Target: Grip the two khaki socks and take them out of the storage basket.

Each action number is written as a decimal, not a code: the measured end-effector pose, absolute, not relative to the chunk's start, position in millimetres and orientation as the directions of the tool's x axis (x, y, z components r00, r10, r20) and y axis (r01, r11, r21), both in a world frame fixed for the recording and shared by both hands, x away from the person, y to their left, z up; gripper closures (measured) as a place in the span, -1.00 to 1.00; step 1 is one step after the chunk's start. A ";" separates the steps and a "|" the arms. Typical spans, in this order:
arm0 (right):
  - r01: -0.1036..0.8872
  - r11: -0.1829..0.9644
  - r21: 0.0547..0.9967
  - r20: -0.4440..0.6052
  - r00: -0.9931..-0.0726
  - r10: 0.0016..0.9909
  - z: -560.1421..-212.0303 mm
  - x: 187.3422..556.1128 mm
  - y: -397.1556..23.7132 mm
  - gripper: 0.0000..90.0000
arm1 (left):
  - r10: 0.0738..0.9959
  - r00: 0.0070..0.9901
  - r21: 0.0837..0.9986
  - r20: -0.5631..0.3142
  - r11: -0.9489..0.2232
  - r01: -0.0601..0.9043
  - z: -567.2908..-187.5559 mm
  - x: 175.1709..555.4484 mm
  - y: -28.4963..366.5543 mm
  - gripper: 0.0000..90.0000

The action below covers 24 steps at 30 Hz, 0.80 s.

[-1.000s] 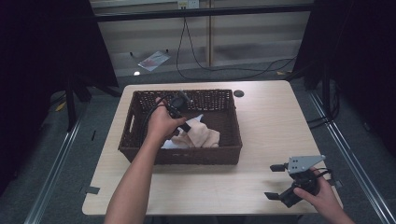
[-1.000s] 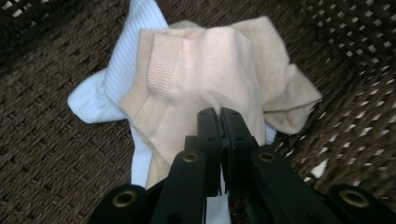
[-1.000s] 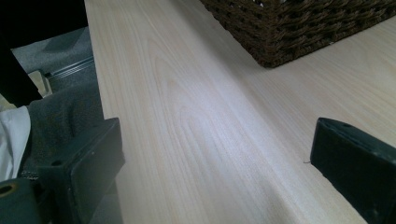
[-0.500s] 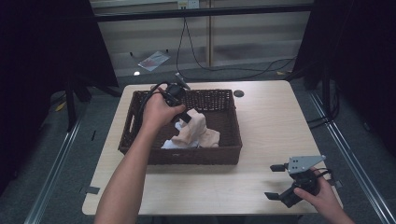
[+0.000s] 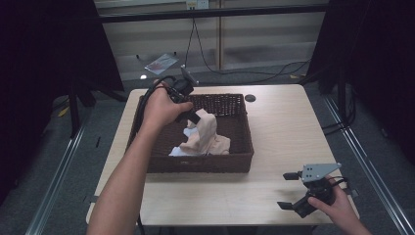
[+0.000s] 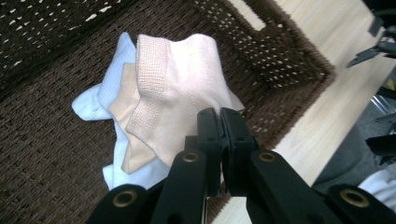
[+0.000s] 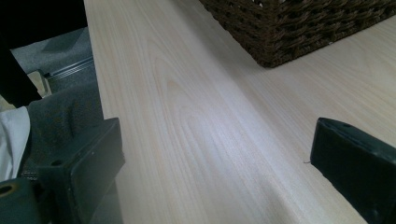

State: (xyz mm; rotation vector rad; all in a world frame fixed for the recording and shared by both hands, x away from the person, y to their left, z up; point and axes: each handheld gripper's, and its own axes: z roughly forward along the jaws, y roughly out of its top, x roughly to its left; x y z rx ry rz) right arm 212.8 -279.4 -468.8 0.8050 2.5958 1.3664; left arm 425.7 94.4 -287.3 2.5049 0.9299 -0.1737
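Left tongs (image 6: 219, 122): clamped on a pale pink knitted sock (image 6: 180, 93), held above the dark brown woven basket (image 5: 235, 161); lifting is judged under way, removal outstanding. A light blue cloth (image 6: 109, 91) lies beneath in the basket. Right tongs (image 5: 289, 191): jaws apart, nothing held, resting on the light wooden tabletop (image 7: 196, 121).

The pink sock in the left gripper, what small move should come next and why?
Probably lift it a little higher. The left gripper is shut on the pink sock, but the sock's lower end hangs onto the white sock in the basket, below the rim. More height should free it before carrying it across to the table.
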 end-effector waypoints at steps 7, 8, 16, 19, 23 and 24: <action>0.408 0.457 0.790 0.154 -0.854 0.497 -468.6 212.8 -279.4 -0.94 | 0.579 0.763 0.386 -0.288 -0.659 0.646 -268.8 422.1 96.9 0.95; 0.408 0.458 0.789 0.152 -0.853 0.499 -468.6 212.7 -279.4 -0.94 | 0.573 0.764 0.382 -0.295 -0.662 0.644 -265.5 421.8 97.5 0.95; 0.409 0.458 0.789 0.152 -0.853 0.500 -468.6 212.8 -279.3 -0.94 | 0.559 0.770 0.400 -0.306 -0.659 0.637 -248.7 417.5 101.8 0.95; 0.409 0.457 0.790 0.153 -0.853 0.498 -468.6 213.2 -279.3 -0.94 | 0.554 0.773 0.401 -0.308 -0.661 0.634 -243.3 415.2 102.2 0.95; 0.408 0.461 0.788 0.147 -0.852 0.503 -468.9 213.4 -279.0 -0.94 | 0.537 0.781 0.402 -0.320 -0.669 0.625 -239.5 412.9 102.2 0.95; 0.408 0.462 0.787 0.146 -0.852 0.503 -469.0 213.4 -278.9 -0.94 | 0.534 0.781 0.403 -0.323 -0.669 0.624 -238.4 412.2 102.4 0.95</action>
